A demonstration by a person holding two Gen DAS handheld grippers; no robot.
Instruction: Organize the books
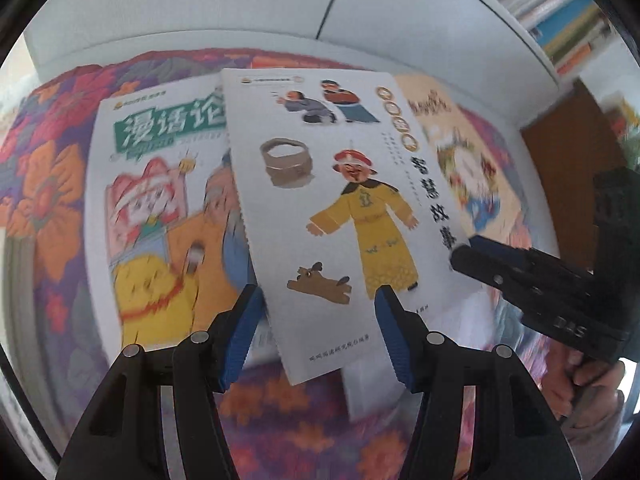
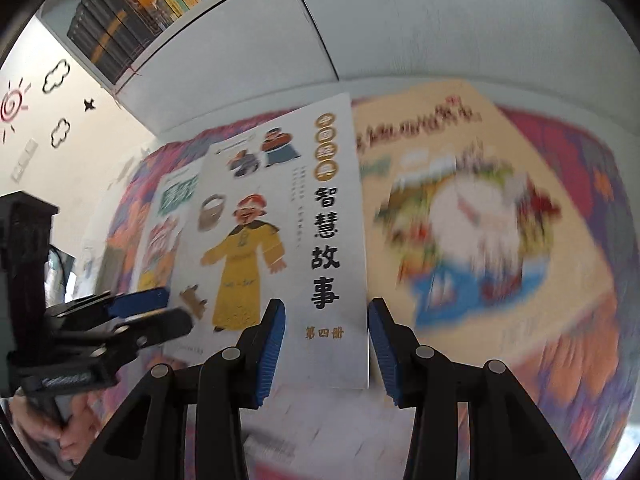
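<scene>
White book (image 1: 344,208) is lifted over two books on the floral cloth (image 1: 44,184). Left gripper (image 1: 316,320) and right gripper (image 2: 326,344) each clamp a near-edge corner. Uneven pull could tear or slip it.

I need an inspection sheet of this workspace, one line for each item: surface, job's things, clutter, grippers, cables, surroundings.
Surface: flower-patterned cloth, mostly covered by books.
Job's things: white book with a yellow-robed figure held up over the others; green-titled book to its left in the left wrist view; beige book to its right, blurred.
Clutter: nothing seen.
Grippers: left gripper and right gripper both hold the white book's lower edge between their pads.
Cables: nothing seen.
Surroundings: white cabinet behind; shelf of books above; wall stickers.
</scene>
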